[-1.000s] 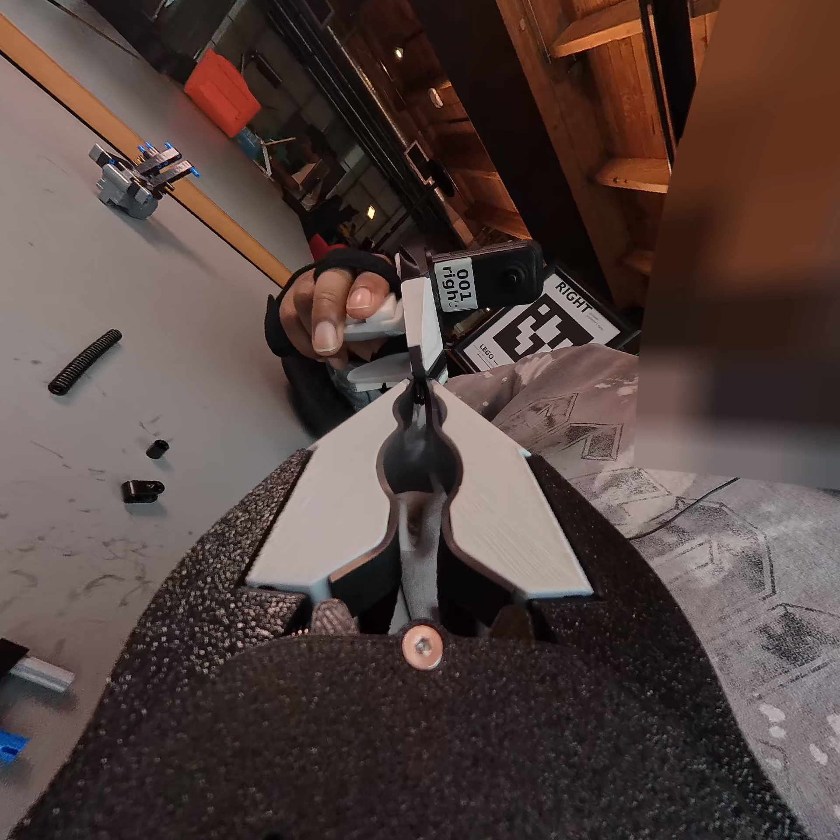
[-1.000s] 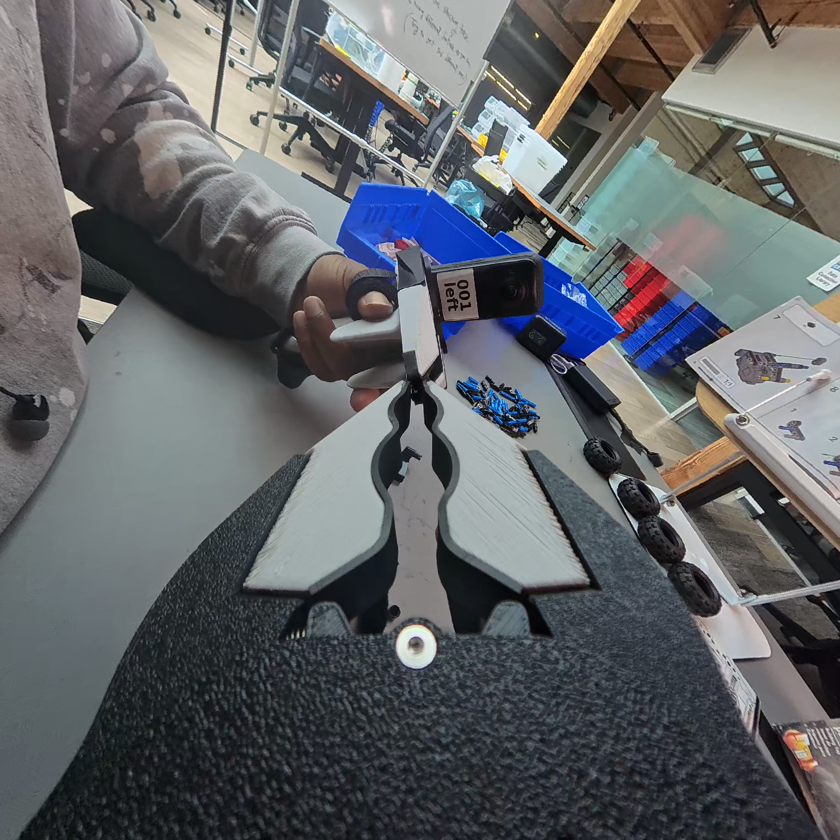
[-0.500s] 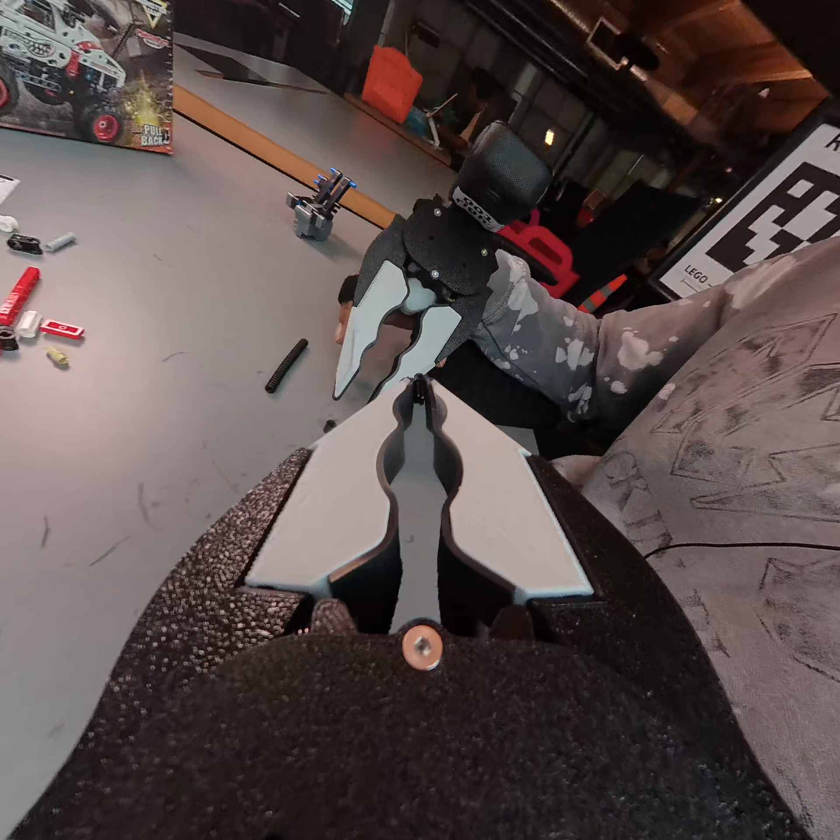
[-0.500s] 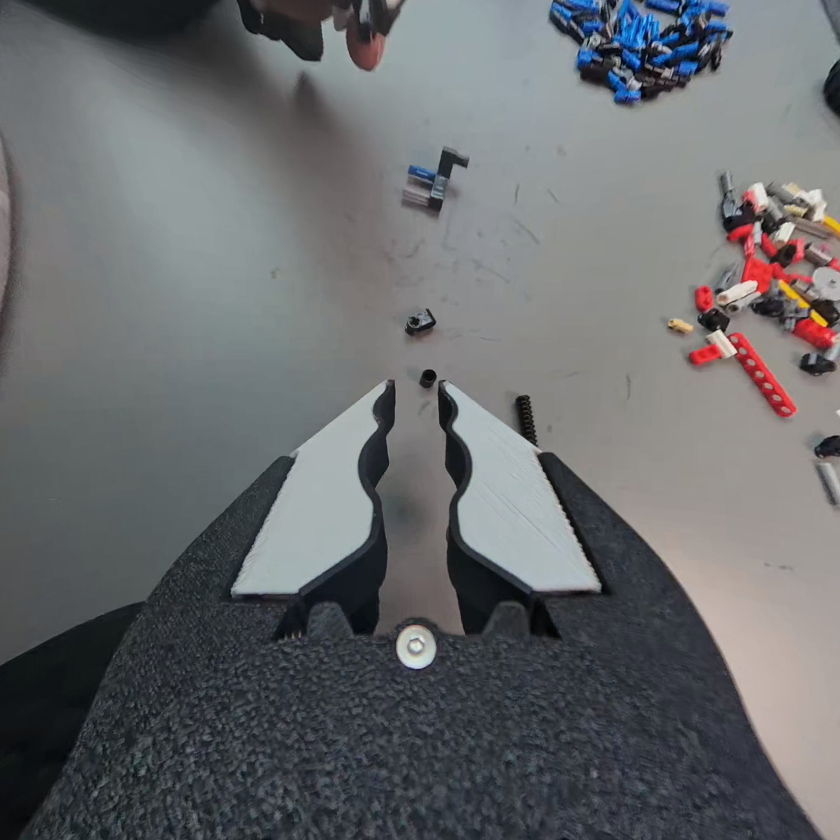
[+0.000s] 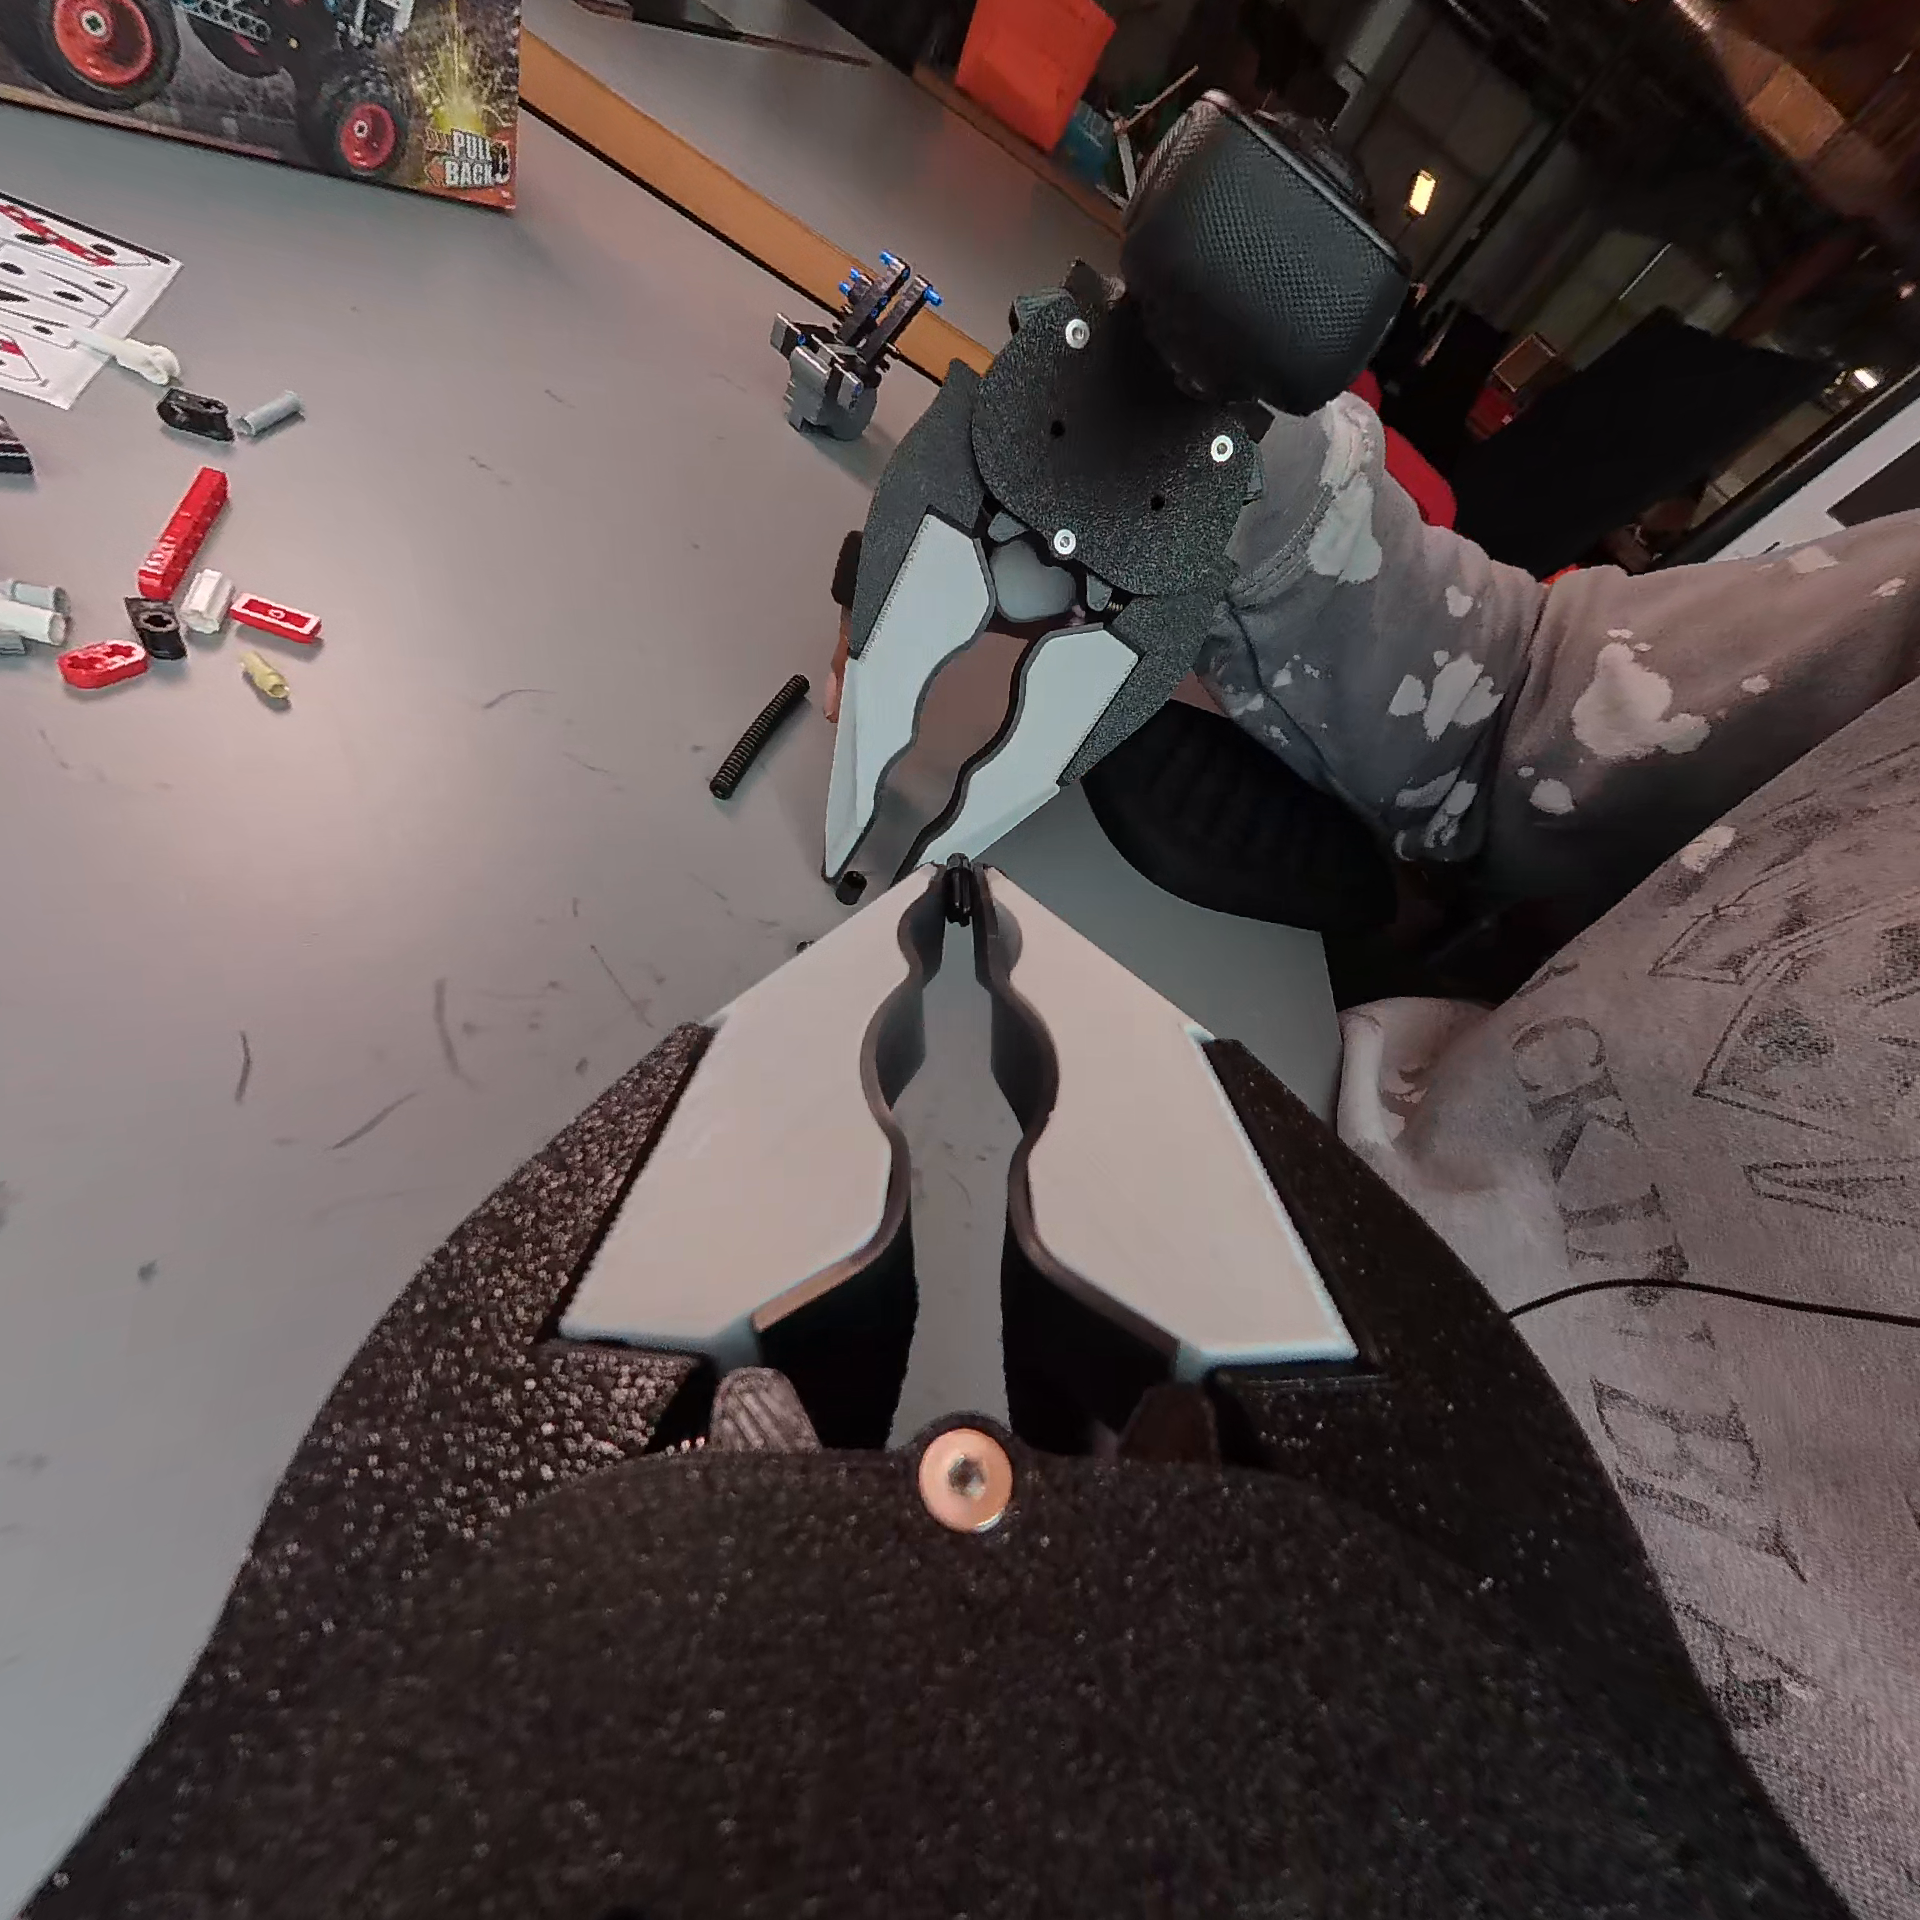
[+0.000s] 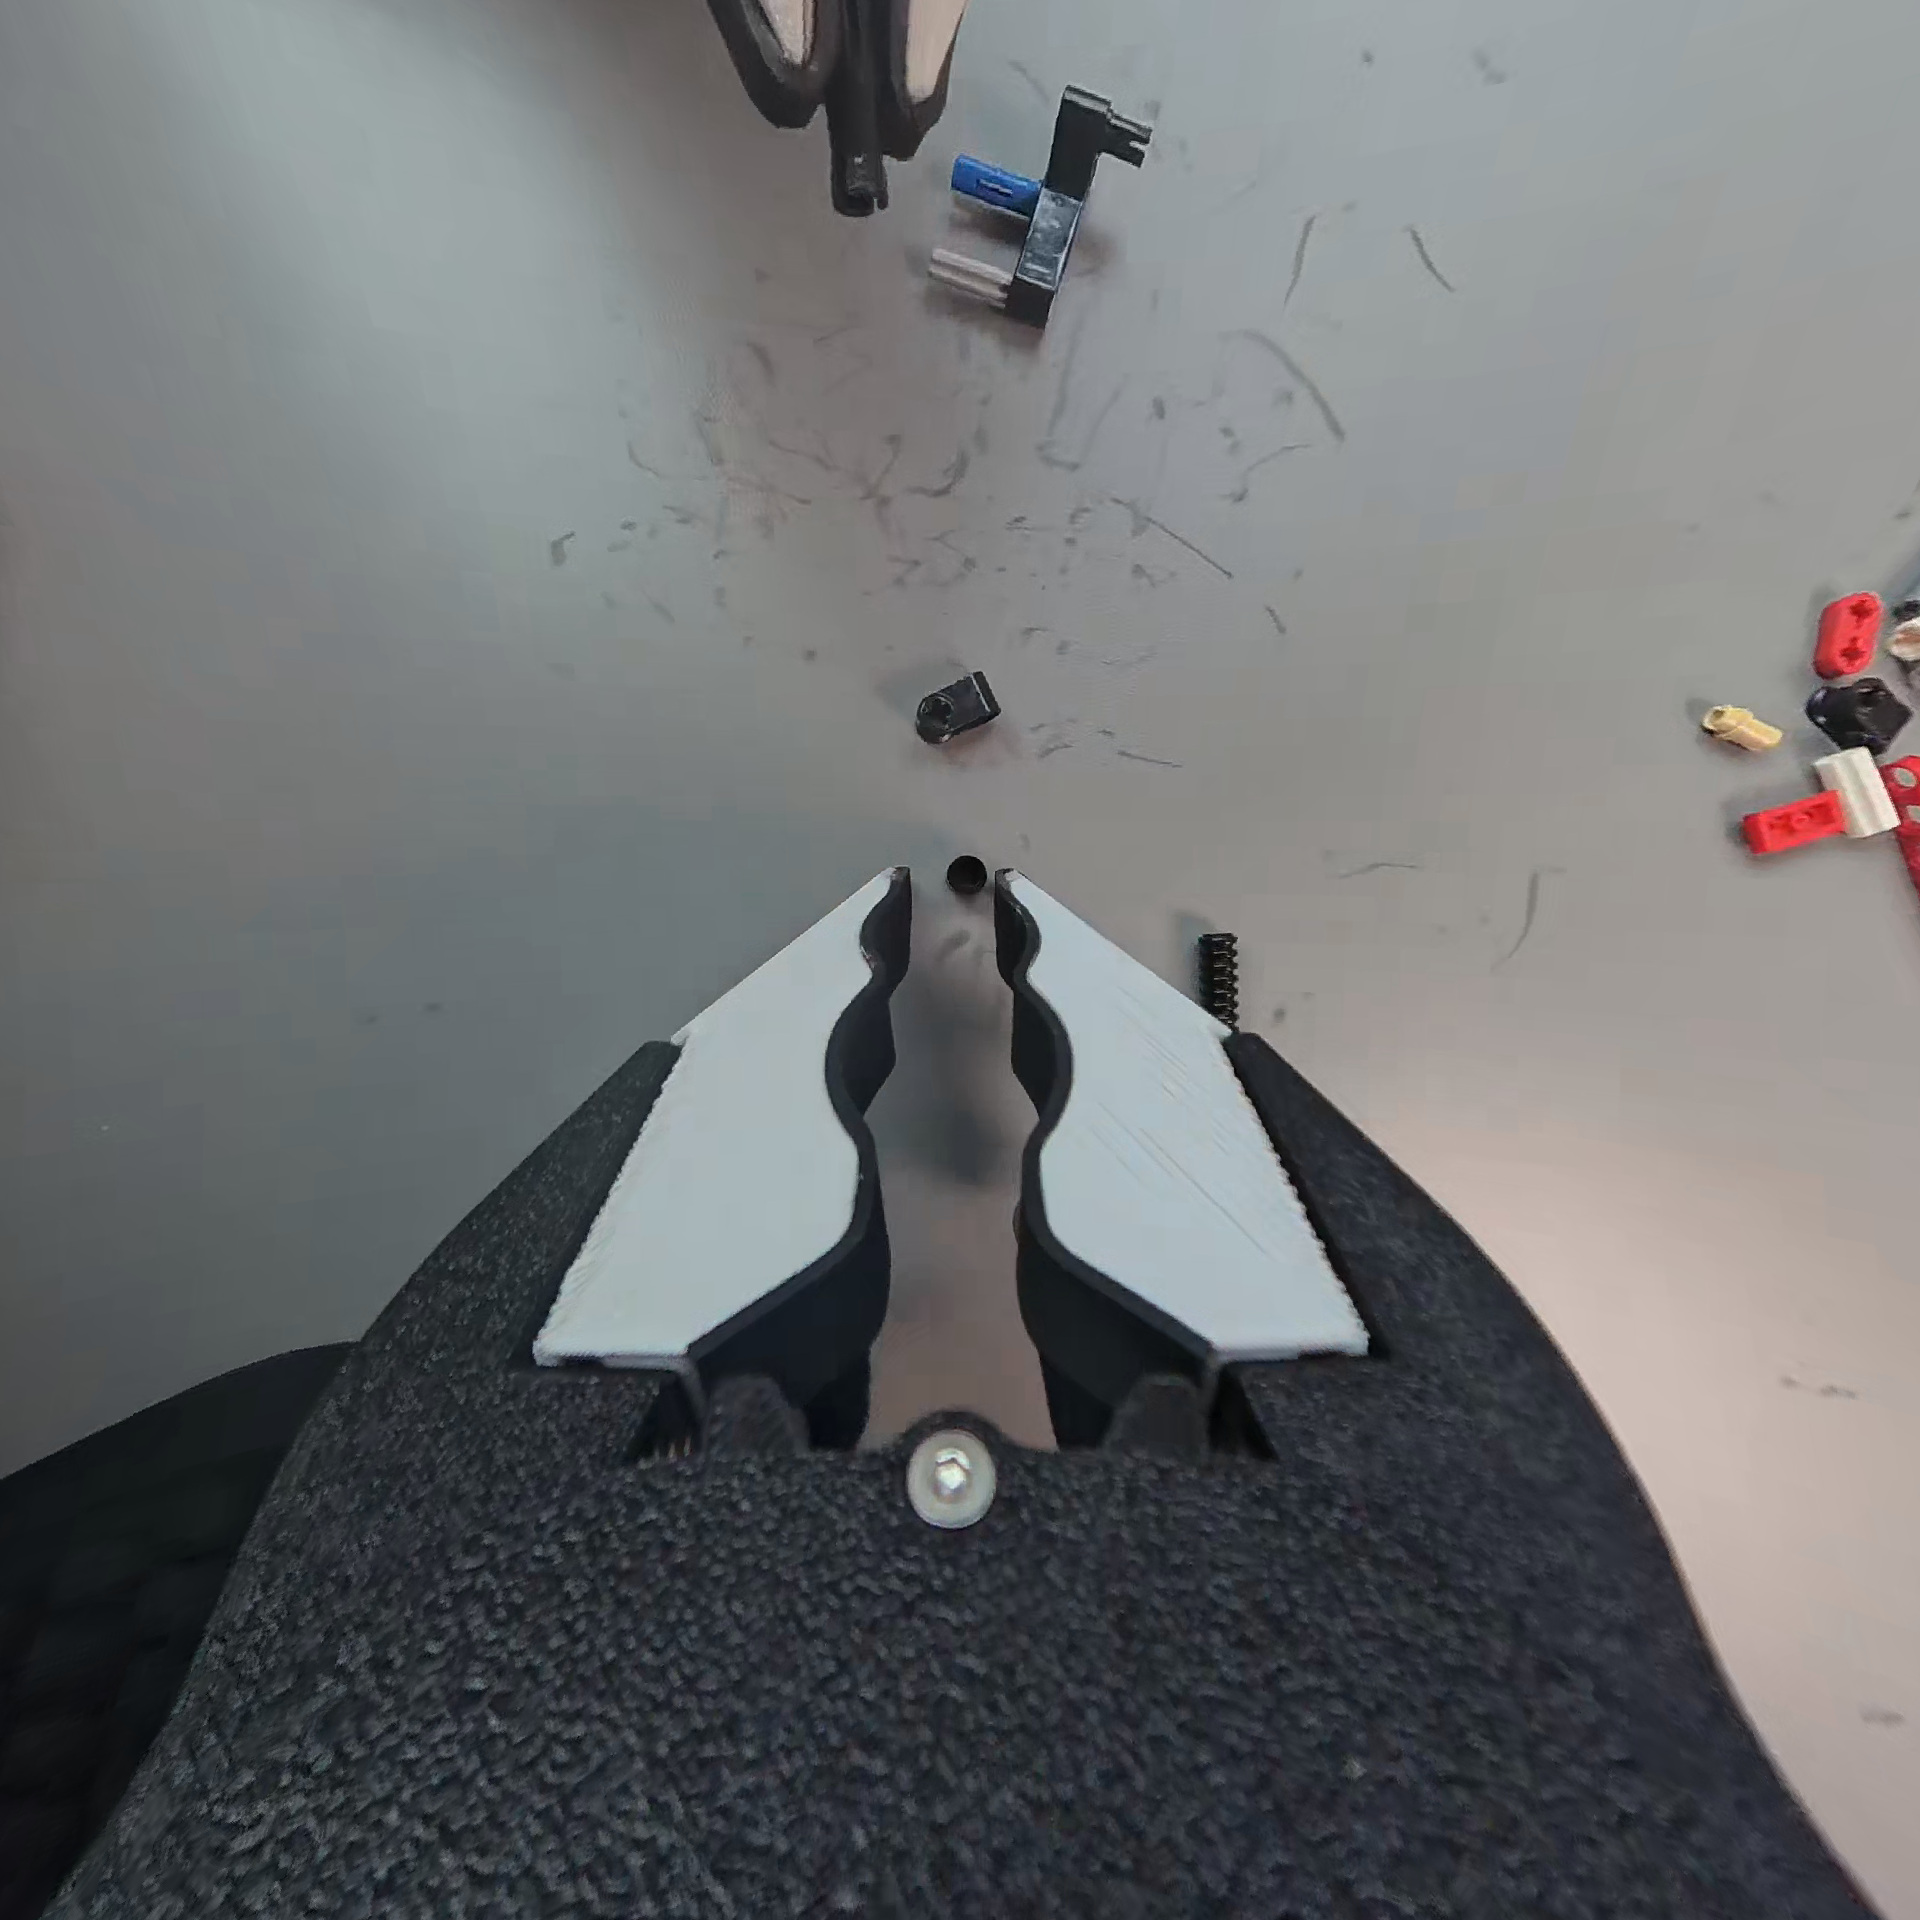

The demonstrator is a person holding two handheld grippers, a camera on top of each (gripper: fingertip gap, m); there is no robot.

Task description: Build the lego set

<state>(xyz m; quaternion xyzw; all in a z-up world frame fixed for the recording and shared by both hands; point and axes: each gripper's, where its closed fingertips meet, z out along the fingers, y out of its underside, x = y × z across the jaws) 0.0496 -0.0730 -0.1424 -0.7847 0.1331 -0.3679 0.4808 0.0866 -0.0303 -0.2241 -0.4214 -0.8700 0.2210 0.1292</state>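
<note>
My left gripper is shut on a small black pin and holds it above the grey table. Its tips and the pin show at the top of the right wrist view. My right gripper is open and points down at the table, with a small black bush lying between its tips. The left wrist view shows the right gripper close ahead, with the bush at its tips. A black connector lies just beyond the bush.
A black, blue and grey sub-assembly lies farther out. A black ribbed tube lies beside the right gripper. Loose red, white and black parts lie to the left, with a grey build, a sticker sheet and the set's box behind. There is about 10 cm between the tips of the two grippers. The grey build is about 30 cm from my right fingertips and 40 cm from my left.
The grippers were raised tip to tip. The right one has opened, swung down to the table and closed in on the black bush. The left has turned toward the table, still holding its pin.
</note>
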